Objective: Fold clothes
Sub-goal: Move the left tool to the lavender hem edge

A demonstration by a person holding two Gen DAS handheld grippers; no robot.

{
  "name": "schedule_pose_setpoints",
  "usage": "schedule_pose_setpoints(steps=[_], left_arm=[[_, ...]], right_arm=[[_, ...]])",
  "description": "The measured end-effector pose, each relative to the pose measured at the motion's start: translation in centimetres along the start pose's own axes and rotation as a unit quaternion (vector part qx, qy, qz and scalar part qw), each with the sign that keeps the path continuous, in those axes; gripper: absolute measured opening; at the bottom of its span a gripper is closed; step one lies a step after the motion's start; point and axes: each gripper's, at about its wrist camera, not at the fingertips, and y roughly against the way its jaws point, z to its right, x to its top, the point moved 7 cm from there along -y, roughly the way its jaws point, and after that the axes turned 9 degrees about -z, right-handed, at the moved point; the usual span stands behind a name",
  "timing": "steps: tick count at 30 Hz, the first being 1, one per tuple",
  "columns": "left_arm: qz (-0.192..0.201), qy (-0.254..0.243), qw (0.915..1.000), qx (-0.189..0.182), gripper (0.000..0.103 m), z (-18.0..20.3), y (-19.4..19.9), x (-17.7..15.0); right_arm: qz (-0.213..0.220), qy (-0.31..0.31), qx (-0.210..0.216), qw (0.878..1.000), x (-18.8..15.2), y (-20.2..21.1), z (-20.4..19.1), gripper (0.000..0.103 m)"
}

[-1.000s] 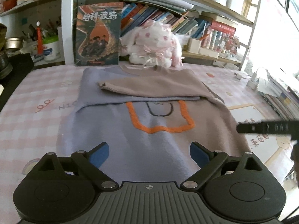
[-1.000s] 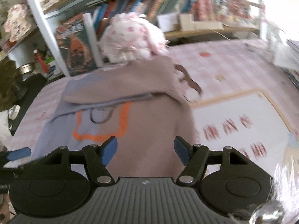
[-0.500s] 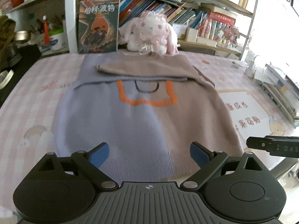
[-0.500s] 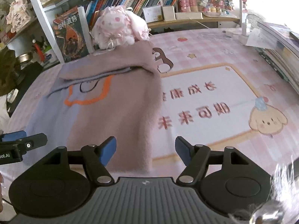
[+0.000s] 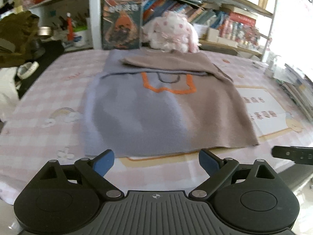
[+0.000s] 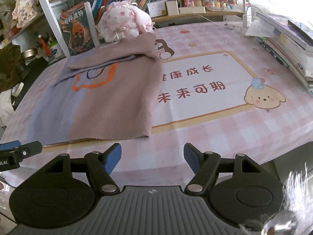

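Note:
A knitted sweater (image 5: 156,107), half lilac and half taupe with an orange outline on its chest, lies flat on the pink checked tablecloth (image 5: 39,101). Its sleeves are folded across the top. In the right wrist view the sweater (image 6: 109,98) fills the left half of the table. My left gripper (image 5: 156,161) stands open just short of the hem, with nothing between its blue pads. My right gripper (image 6: 152,156) is open too, over bare cloth in front of the hem's right corner. Each gripper shows at the edge of the other's view.
A pink plush toy (image 6: 121,21) and an upright book (image 6: 76,29) stand behind the sweater, below crowded bookshelves. A stack of books (image 6: 289,45) lies at the table's right edge. A printed panel with a puppy (image 6: 264,98) covers the cloth right of the sweater.
Both grippers have drawn back towards the near table edge. The sweater's hem, a second ago under the fingers, now lies beyond them. The sweater has not moved.

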Motion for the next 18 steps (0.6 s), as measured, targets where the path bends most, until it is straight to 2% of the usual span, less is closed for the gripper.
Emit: schedule_pose_setpoints(steps=[11, 14, 18], left_arm=[[0.011, 0.060, 0.9956, 0.072, 0.096, -7.5, -1.9, 1.3], [0.010, 0.070, 0.9949, 0.072, 0.095, -8.8, -2.7, 1.8], [-0.025, 0.098, 0.9939, 0.043, 0.094, -10.1, -4.4, 2.3]], right_arm=[[0.000, -0.031, -0.018, 0.999, 1.9, -1.9, 0.8, 0.068], [-0.005, -0.045, -0.022, 0.999, 2.6, -2.9, 1.2, 0.068], [-0.014, -0.064, -0.020, 0.998, 3.5, -4.1, 1.5, 0.068]])
